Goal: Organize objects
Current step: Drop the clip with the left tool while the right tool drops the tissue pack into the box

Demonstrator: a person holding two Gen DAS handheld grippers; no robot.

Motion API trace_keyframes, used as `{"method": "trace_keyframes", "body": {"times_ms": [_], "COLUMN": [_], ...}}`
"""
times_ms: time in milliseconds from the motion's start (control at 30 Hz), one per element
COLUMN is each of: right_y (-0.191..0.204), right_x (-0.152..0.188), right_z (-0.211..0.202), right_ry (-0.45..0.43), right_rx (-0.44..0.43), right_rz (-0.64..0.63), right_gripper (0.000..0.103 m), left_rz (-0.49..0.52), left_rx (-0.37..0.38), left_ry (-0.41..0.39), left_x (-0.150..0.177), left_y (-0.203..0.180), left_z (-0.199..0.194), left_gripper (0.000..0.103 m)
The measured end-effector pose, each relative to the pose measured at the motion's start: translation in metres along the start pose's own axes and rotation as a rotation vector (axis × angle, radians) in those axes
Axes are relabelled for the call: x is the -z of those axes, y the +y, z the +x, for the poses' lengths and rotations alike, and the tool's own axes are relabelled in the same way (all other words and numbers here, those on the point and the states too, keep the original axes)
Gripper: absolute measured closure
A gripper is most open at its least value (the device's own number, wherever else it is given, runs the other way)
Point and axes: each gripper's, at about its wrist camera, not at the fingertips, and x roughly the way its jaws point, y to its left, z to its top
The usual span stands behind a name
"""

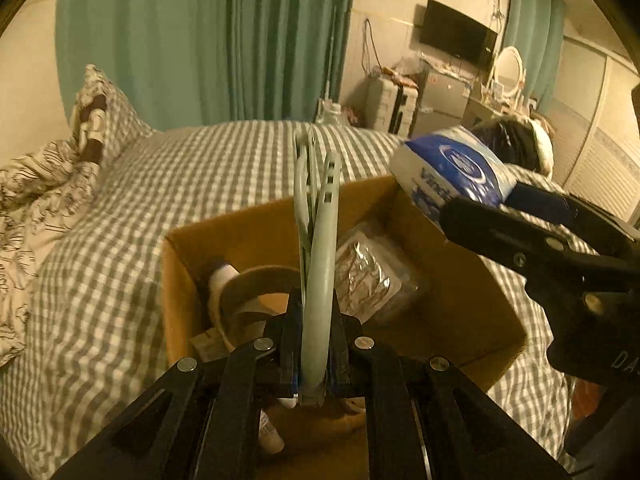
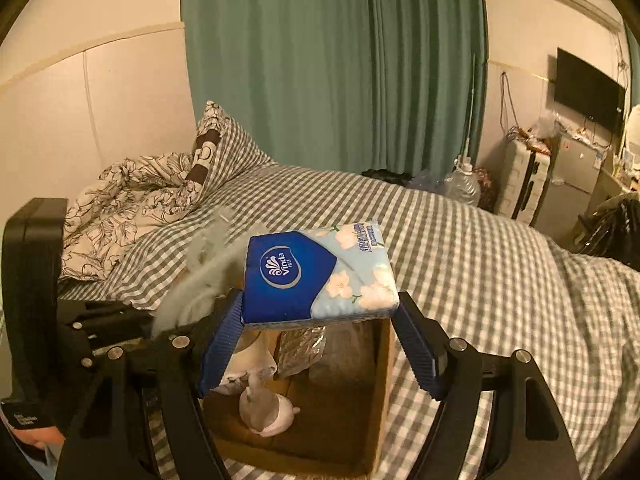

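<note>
- Cardboard box (image 1: pixel 452 312) sits open on the grey-checked bed (image 1: pixel 120 264), filling the lower middle of both views — it looks like the collecting point for the loose things, since both grippers hang over its mouth.
- Inside it already: a roll of brown tape (image 1: pixel 248 292) at lower left, a crinkled clear packet (image 1: pixel 368 268) against the far wall, and a small pale soft toy (image 2: pixel 266 410) on the floor of the box.
- The left gripper (image 1: pixel 316 352) has its jaws pressed together on the stem of a pale green plastic hanger (image 1: pixel 318 240), which stands edge-on up the middle of the left view; gripping the narrow end probably lets the long part go in first.
- The right gripper (image 2: pixel 320 320) has its jaws spread wide yet pinching a blue Vinda tissue pack (image 2: pixel 320 276) across its breadth, held flat in mid-frame above the box — a soft pack, so the broad hold should keep it from folding.
- Judging by this, both items are about to be lowered in; the hanger is long, and may need tilting to fit.
</note>
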Motion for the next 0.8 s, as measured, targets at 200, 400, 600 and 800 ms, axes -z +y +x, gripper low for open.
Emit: {"method": "trace_keyframes", "body": {"times_ms": [200, 400, 600, 800], "right_y": [-0.013, -0.022, -0.022, -0.014], "right_x": [0.008, -0.002, -0.022, -0.043], "right_z": [0.01, -0.005, -0.045, -0.118], "right_ry": [-0.031, -0.04, -0.08, -0.223], "right_rx": [0.008, 0.032, 0.05, 0.072], "right_rz": [0.029, 0.071, 0.1, 0.082], "right_gripper": [0.014, 0.009, 0.007, 0.0], "left_rz": [-0.023, -0.073, -0.088, -0.104], "left_rx": [-0.008, -0.058, -0.125, -0.162], "left_ry": [0.036, -0.022, -0.116, -0.245], "left_x": [0.003, -0.01, -0.034, -0.05], "left_y": [0.004, 0.006, 0.006, 0.003], "left_z": [0.012, -0.015, -0.07, -0.141], "left_gripper": [0.044, 0.017, 0.004, 0.0]}}
